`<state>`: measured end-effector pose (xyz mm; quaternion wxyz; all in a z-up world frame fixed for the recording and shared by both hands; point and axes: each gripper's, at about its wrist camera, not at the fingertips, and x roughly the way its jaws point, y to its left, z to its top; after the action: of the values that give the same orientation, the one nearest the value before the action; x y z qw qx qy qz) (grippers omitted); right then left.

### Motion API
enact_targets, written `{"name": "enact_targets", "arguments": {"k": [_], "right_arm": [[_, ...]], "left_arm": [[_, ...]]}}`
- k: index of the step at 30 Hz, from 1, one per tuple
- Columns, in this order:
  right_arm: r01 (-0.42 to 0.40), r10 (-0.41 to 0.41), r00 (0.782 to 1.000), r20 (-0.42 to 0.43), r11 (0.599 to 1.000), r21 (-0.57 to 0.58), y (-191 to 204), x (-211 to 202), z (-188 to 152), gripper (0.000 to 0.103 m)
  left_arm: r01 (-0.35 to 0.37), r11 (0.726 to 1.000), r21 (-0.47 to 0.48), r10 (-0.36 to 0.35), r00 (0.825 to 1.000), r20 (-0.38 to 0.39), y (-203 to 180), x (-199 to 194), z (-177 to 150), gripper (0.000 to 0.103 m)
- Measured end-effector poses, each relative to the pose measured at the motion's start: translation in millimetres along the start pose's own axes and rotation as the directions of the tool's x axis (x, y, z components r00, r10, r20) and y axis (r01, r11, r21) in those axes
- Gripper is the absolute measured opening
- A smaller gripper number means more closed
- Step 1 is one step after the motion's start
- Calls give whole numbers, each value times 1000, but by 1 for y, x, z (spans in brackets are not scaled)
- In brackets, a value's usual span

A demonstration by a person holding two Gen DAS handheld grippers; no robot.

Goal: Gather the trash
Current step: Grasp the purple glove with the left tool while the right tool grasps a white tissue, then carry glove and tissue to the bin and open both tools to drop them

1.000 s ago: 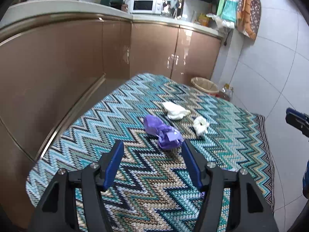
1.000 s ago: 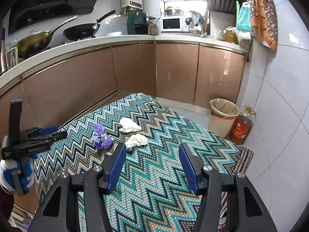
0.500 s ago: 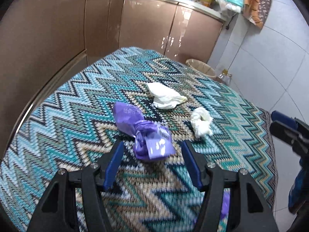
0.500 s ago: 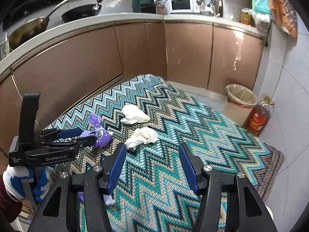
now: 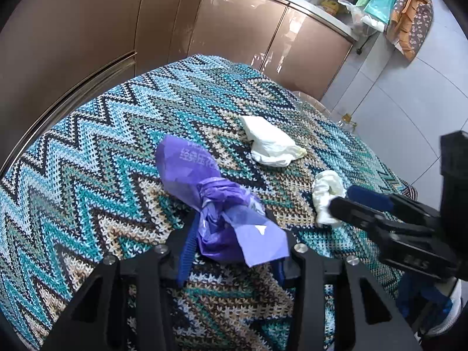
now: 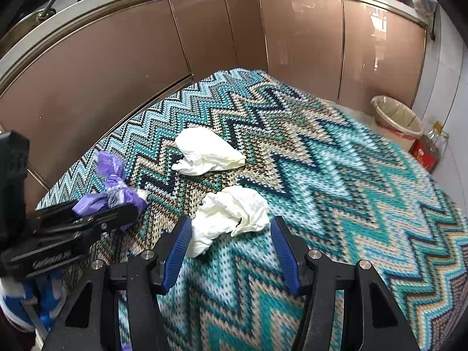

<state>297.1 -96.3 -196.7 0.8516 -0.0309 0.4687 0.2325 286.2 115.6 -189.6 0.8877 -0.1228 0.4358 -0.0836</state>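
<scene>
A knotted purple plastic bag lies on the zigzag rug. My left gripper is open with its blue pads either side of the bag's near end. A crumpled white tissue lies between the open pads of my right gripper, which also shows in the left wrist view. A second white wad lies farther back on the rug. The purple bag and left gripper show at the left of the right wrist view.
A lined waste bin stands at the far right by the brown cabinets, with an oil bottle beside it. Cabinets run along the left and back. A tiled wall is on the right.
Both grippers have dropped and moved forward. The left now straddles the purple bag; the right now straddles the nearer white tissue. Both remain open.
</scene>
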Motion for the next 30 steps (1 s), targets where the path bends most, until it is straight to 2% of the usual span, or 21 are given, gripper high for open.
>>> {"name": "enact_targets", "arguments": {"k": [3, 6, 8, 11, 17, 25, 30], "right_arm": [[-12, 12, 1000, -8, 1000, -4, 4, 9, 3, 53], [-21, 21, 1000, -19, 1000, -15, 6, 16, 5, 40], [-25, 24, 1000, -19, 999, -28, 8, 18, 5, 27], [-33, 32, 999, -12, 999, -43, 12, 15, 4, 16], [-48, 50, 998, 27, 997, -67, 17, -12, -2, 14], [-29, 37, 991, 126, 998, -64, 18, -85, -16, 14], [-4, 14, 981, 192, 999, -54, 16, -138, -33, 14]], "left_arm": [[2, 1000, 3, -2, 1000, 13, 2, -7, -6, 39], [1, 1000, 14, -1, 1000, 19, 0, -9, -11, 37], [-3, 1000, 17, 2, 1000, 23, -4, -11, -14, 36], [-6, 1000, 26, 5, 1000, 28, -12, -16, -16, 34], [-12, 999, 45, 10, 999, 53, -22, -38, -21, 33], [-23, 994, 107, 8, 991, 136, -43, -95, -24, 33], [-39, 985, 170, 5, 981, 195, -70, -134, -29, 33]]}}
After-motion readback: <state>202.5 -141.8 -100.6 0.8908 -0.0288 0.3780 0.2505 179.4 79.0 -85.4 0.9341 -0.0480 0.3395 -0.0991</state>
